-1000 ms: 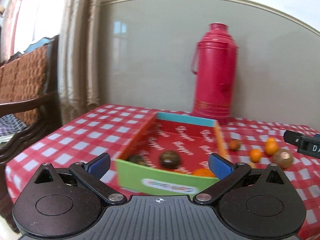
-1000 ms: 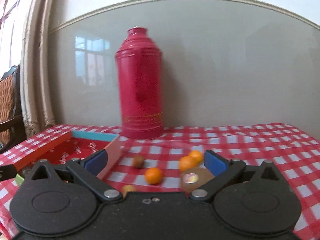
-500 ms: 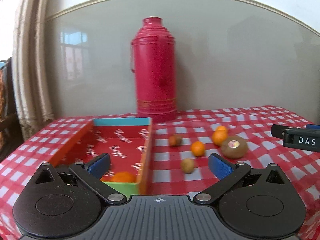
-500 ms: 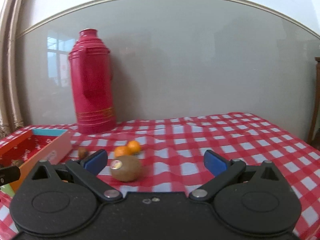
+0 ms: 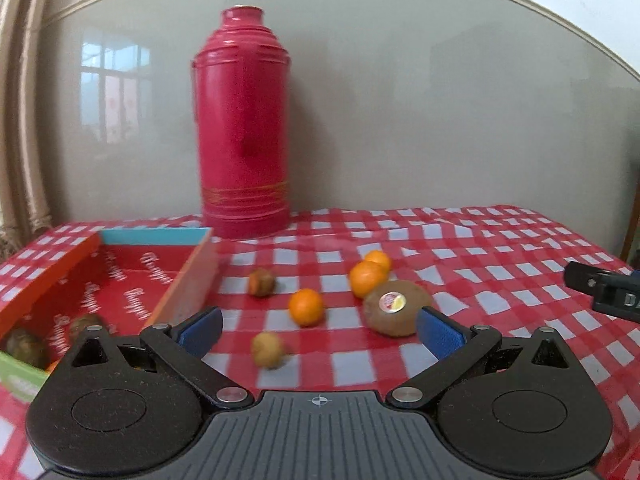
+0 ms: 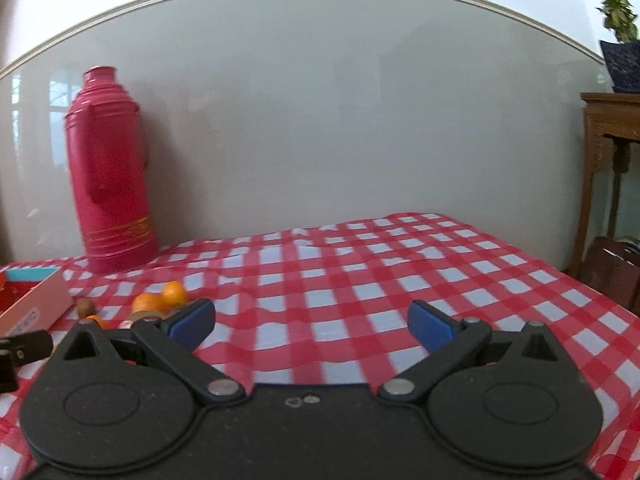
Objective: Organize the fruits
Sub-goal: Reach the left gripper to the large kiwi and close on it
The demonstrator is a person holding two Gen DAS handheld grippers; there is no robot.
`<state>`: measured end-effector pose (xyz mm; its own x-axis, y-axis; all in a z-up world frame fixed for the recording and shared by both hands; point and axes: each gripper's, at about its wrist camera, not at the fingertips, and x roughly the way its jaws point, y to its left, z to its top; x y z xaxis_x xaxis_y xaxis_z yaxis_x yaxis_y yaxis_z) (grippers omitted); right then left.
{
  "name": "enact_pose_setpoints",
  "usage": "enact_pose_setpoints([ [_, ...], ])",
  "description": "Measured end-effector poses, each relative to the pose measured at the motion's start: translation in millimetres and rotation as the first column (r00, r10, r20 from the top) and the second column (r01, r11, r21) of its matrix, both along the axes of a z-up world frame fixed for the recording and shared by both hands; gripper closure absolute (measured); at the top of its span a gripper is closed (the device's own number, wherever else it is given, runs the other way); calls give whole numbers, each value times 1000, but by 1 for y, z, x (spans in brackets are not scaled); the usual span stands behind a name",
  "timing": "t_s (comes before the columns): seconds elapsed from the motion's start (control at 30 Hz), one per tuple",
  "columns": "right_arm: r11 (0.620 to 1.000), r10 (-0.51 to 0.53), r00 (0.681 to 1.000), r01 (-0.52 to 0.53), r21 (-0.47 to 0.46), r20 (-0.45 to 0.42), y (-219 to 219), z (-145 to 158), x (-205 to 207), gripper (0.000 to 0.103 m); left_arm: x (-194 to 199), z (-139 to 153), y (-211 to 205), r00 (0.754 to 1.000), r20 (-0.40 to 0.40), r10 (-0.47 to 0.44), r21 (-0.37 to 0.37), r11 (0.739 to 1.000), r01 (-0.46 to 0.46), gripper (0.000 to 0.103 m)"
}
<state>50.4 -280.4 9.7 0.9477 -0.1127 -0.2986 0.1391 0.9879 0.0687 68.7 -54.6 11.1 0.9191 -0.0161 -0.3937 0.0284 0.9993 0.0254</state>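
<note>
In the left wrist view, loose fruit lies on the red checked cloth: a kiwi with a sticker (image 5: 397,307), three mandarins (image 5: 306,306) (image 5: 366,278) (image 5: 378,260) and two small brown fruits (image 5: 261,282) (image 5: 268,355). A shallow cardboard box (image 5: 188,276) at the left holds brown fruits (image 5: 24,346). My left gripper (image 5: 318,330) is open and empty, its fingers on either side of the loose fruit, short of it. My right gripper (image 6: 311,320) is open over bare cloth; two mandarins (image 6: 160,298) and the box corner (image 6: 38,300) sit to its left.
A tall red thermos (image 5: 244,132) stands against the wall behind the box, also the thermos (image 6: 110,176) in the right wrist view. The right gripper's tip (image 5: 604,292) shows at the left view's right edge. A wooden stand (image 6: 608,184) stands beyond the table's right edge.
Both views have swung to the right. The left gripper moved from over the box to face the loose fruit. The right gripper turned away from the fruit toward bare cloth.
</note>
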Motion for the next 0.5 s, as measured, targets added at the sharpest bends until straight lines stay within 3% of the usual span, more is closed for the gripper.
enact_pose_setpoints([
  [0.13, 999, -44, 999, 44, -1, 2, -18, -1, 4, 6, 24, -4, -18, 1000, -15, -22, 4, 1000, 22, 1],
  [0.23, 997, -71, 997, 71, -3, -10, -30, -4, 12, 6, 37, -11, -30, 998, -46, -39, -5, 999, 39, 13],
  [0.5, 998, -59, 997, 57, -33, -41, -34, -11, 24, 6, 61, -25, -51, 995, -95, -43, -25, 999, 41, 19],
])
